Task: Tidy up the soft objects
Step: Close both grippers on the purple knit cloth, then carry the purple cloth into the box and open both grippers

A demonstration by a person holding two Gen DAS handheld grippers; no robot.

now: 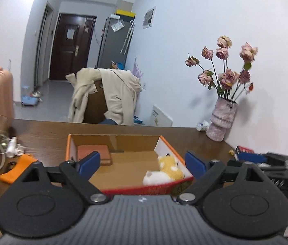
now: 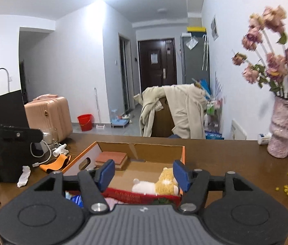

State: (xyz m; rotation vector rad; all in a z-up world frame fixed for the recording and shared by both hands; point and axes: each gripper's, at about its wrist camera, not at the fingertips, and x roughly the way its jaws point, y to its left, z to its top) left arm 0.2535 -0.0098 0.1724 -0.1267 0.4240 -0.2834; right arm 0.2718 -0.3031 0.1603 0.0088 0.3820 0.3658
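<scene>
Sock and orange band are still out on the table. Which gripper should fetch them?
Probably left. Sock and orange band lie left of the box, on the left gripper's side; it's open and empty.

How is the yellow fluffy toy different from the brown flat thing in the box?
The plush toy is yellow and white and fluffy; the brown pad is flat, smooth-edged and one colour. The toy is lumpy and lies on its side at the box's near end; the pad is rectangular and lies flat in a far corner. Both rest inside the cardboard box, and neither is touched by any tongs.
</scene>
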